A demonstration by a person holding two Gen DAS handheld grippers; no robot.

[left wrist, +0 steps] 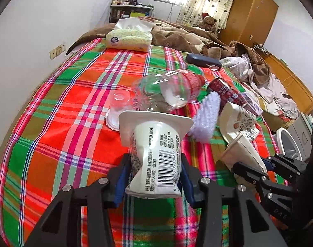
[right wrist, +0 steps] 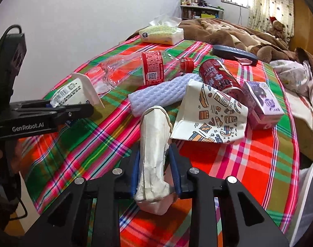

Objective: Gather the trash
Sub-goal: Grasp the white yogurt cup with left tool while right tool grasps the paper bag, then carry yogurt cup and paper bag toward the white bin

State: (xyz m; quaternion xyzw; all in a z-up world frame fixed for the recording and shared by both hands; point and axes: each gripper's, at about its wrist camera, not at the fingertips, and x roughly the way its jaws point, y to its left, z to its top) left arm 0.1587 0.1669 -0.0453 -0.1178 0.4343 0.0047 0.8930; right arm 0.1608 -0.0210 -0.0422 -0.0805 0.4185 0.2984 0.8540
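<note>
Two pieces of trash are already in hand above the plaid bedspread [left wrist: 59,111]. The left gripper [left wrist: 155,171] is clamped across the body of a white yogurt cup [left wrist: 156,144], its blue fingers [left wrist: 123,177] pressing the squashed sides; the cup's long axis runs away from the camera, wide rim pointing far toward the rest of the litter. The right gripper [right wrist: 154,171] pinches a crumpled white paper cup [right wrist: 155,144] the same way, lengthwise between its fingers, open end pointing far. Gripping each across its narrow middle likely keeps it from slipping during carrying. Still lying on the bed are a clear plastic bottle [right wrist: 140,72] on its side with red cap pointing right, a red can [right wrist: 218,78], a purple carton [right wrist: 263,103], a printed paper bag [right wrist: 212,117] and a white foam sleeve [right wrist: 158,94]. A white bin [left wrist: 288,144] sits beyond the bed's right edge, probably the destination.
</note>
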